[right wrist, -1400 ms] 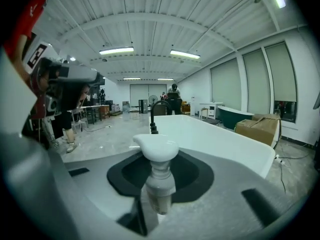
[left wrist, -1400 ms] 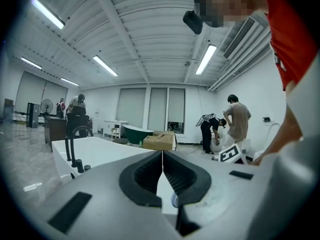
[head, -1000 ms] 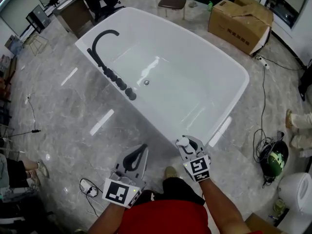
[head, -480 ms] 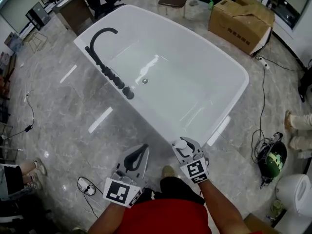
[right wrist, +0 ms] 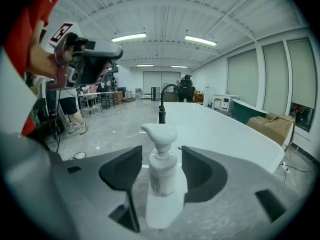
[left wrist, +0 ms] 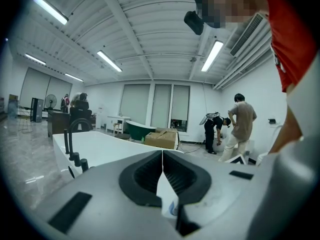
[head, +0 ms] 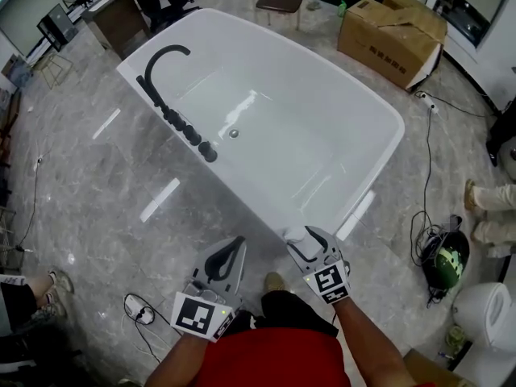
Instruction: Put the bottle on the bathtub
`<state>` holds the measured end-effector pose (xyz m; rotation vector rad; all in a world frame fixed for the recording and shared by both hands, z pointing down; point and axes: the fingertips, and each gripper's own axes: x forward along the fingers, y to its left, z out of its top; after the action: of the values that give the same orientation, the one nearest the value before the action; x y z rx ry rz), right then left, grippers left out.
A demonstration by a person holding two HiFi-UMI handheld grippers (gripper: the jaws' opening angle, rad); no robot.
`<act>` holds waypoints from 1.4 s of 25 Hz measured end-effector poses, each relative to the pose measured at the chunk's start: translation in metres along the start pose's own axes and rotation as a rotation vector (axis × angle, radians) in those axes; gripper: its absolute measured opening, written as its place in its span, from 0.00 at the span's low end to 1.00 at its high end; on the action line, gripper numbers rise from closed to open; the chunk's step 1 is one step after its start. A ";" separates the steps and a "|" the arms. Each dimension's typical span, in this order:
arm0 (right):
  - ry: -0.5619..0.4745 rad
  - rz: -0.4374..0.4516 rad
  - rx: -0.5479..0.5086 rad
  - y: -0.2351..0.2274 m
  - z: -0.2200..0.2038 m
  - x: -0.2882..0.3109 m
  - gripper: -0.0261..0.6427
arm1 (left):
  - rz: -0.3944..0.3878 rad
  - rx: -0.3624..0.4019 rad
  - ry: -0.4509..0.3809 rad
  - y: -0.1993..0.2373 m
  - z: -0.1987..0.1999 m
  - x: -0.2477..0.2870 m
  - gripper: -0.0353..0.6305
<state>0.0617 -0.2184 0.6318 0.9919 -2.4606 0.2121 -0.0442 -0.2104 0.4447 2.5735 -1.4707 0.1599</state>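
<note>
The white bathtub [head: 400, 127] fills the middle of the head view, with a black arched faucet [head: 161, 64] on its left rim. My right gripper [head: 304, 239] is shut on a white pump bottle [head: 297, 235], held upright just short of the tub's near rim. In the right gripper view the bottle [right wrist: 161, 173] stands between the two dark pads, with the tub [right wrist: 225, 129] and faucet [right wrist: 162, 103] beyond. My left gripper [head: 230, 248] hangs beside it over the floor, shut with nothing in it; its pads meet [left wrist: 162, 156].
A cardboard box [head: 391, 31] and a stool [head: 278, 2] stand beyond the tub. Cables [head: 137, 313] lie on the marble floor at the left; a helmet [head: 447, 252] and a white appliance [head: 484, 317] sit at the right. People [left wrist: 242, 126] stand further off.
The right gripper with the bottle has edged closer to the tub's near rim. The left gripper stays where it was, still shut.
</note>
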 end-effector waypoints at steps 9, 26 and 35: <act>-0.174 -0.085 0.079 0.009 0.075 -0.062 0.40 | -0.029 -0.004 -0.047 -0.002 0.018 -0.034 0.07; -0.486 -0.120 0.184 0.142 0.223 -0.174 0.06 | -0.169 0.005 -0.205 -0.053 0.081 -0.150 0.07; -0.523 -0.080 0.167 0.194 0.241 -0.217 0.05 | -0.162 -0.003 -0.242 -0.075 0.096 -0.199 0.07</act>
<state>-0.0256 -0.0196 0.3226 1.3550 -2.8968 0.1455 -0.0801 -0.0243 0.3080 2.7742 -1.3223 -0.1809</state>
